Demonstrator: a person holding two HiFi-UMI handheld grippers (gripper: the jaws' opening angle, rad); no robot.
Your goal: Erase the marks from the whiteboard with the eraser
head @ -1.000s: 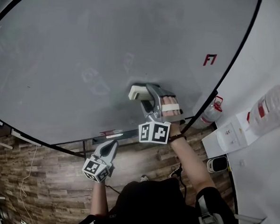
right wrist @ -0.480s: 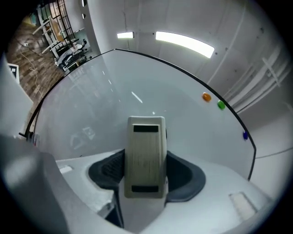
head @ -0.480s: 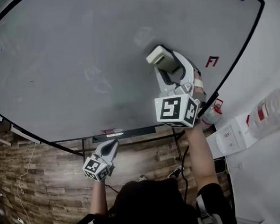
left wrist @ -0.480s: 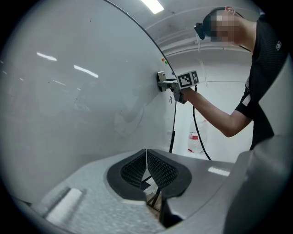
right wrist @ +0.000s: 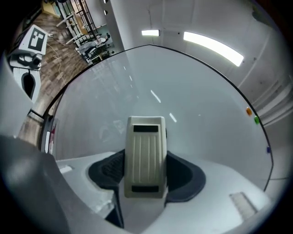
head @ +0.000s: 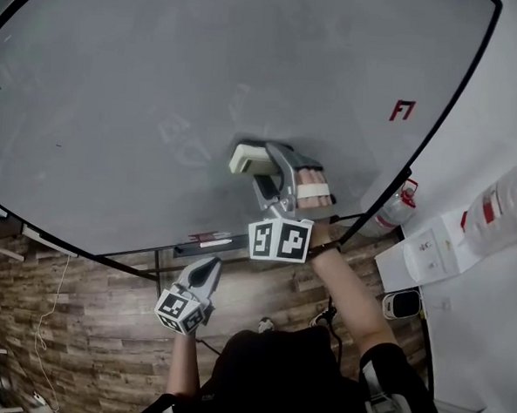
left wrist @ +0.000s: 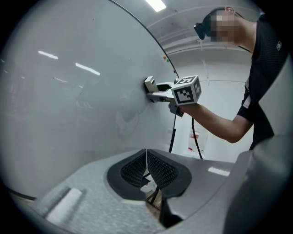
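The big whiteboard (head: 161, 82) fills the head view; faint grey smudges (head: 179, 144) remain left of the eraser. My right gripper (head: 261, 164) is shut on the cream eraser (head: 249, 160), which is pressed flat against the board's lower middle. The right gripper view looks along the ribbed eraser (right wrist: 145, 155) clamped between the jaws, with pale smears (right wrist: 107, 132) on the board (right wrist: 192, 105) to its left. My left gripper (head: 207, 268) hangs below the board's bottom edge, shut and empty. From the left gripper view, its closed pads (left wrist: 146, 167) sit low, with the eraser (left wrist: 150, 85) on the board (left wrist: 68, 82) above.
A tray with markers (head: 206, 240) runs along the board's lower edge. A red sign (head: 402, 111) is on the white wall to the right, with a fire extinguisher (head: 389, 214) and wall boxes (head: 426, 251) below it. A wooden floor (head: 85, 322) lies underneath.
Half a second ago the right gripper had swept the eraser up and to the right; now it is back down and left at the board's lower middle. The left gripper has stayed put.
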